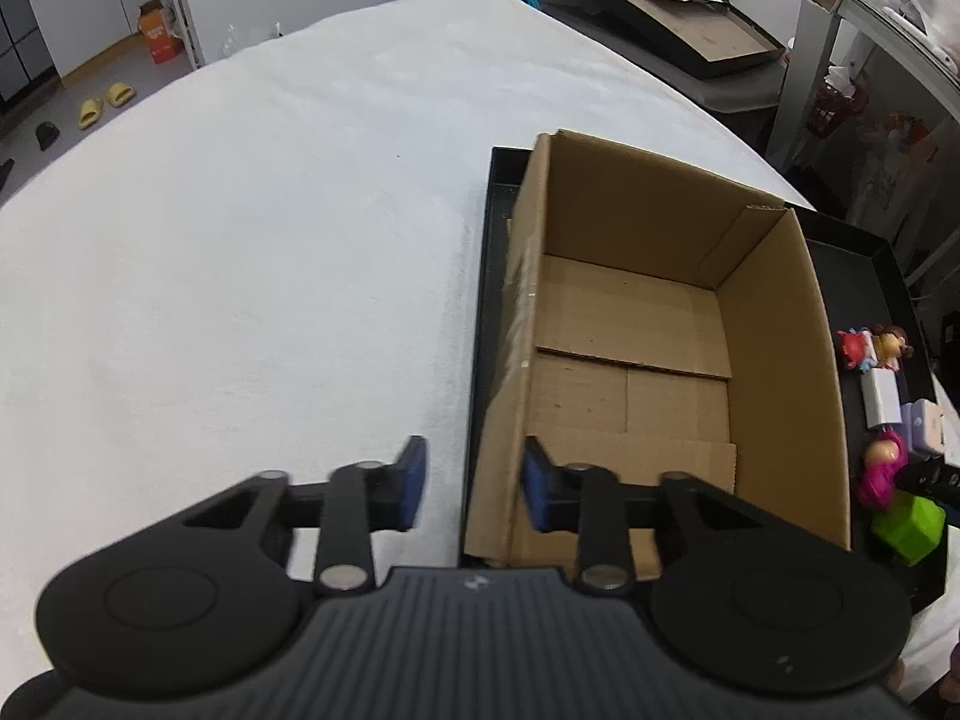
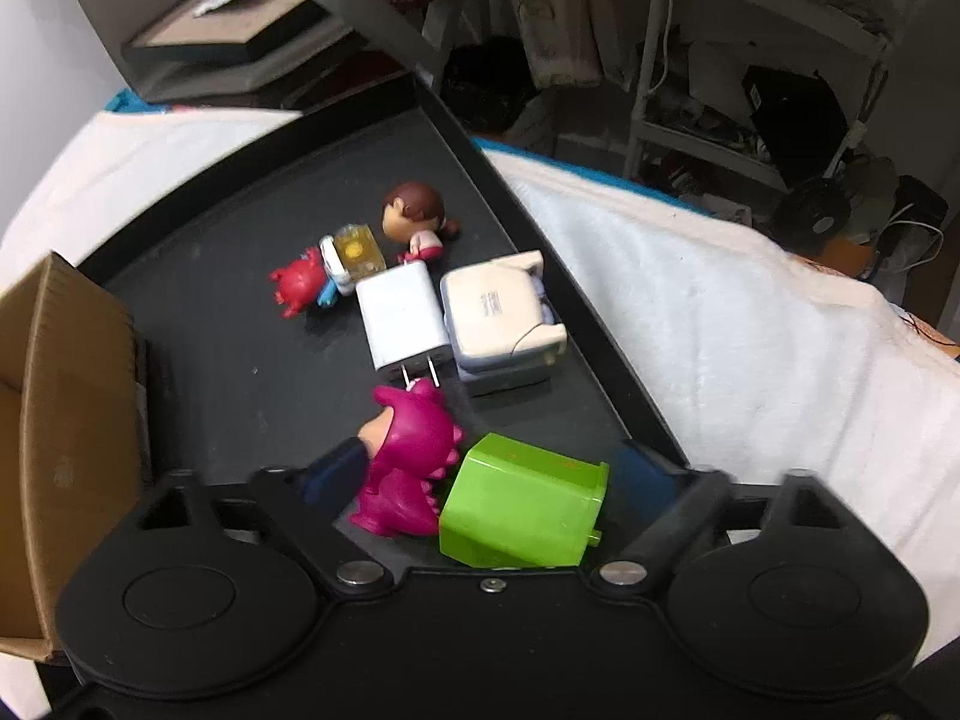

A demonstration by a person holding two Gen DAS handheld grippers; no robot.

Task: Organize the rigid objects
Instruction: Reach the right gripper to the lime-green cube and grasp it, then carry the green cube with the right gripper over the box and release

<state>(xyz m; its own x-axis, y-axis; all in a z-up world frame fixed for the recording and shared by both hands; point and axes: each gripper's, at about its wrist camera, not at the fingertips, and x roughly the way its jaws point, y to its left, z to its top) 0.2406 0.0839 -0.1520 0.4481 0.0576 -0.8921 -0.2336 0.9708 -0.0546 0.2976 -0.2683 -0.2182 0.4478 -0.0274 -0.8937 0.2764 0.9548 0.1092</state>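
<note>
An open cardboard box stands empty on a black tray. My left gripper is open and empty, straddling the box's near left wall. On the tray right of the box lie a green block, a magenta dinosaur figure, a white charger, a cream adapter, a red figure and a brown-haired doll. My right gripper is open, with the dinosaur figure and the green block between its fingers.
The tray sits on a white cloth-covered table. Shelving and clutter stand beyond the table's right edge. Another black tray with cardboard lies behind. The toys also show at the right in the left wrist view.
</note>
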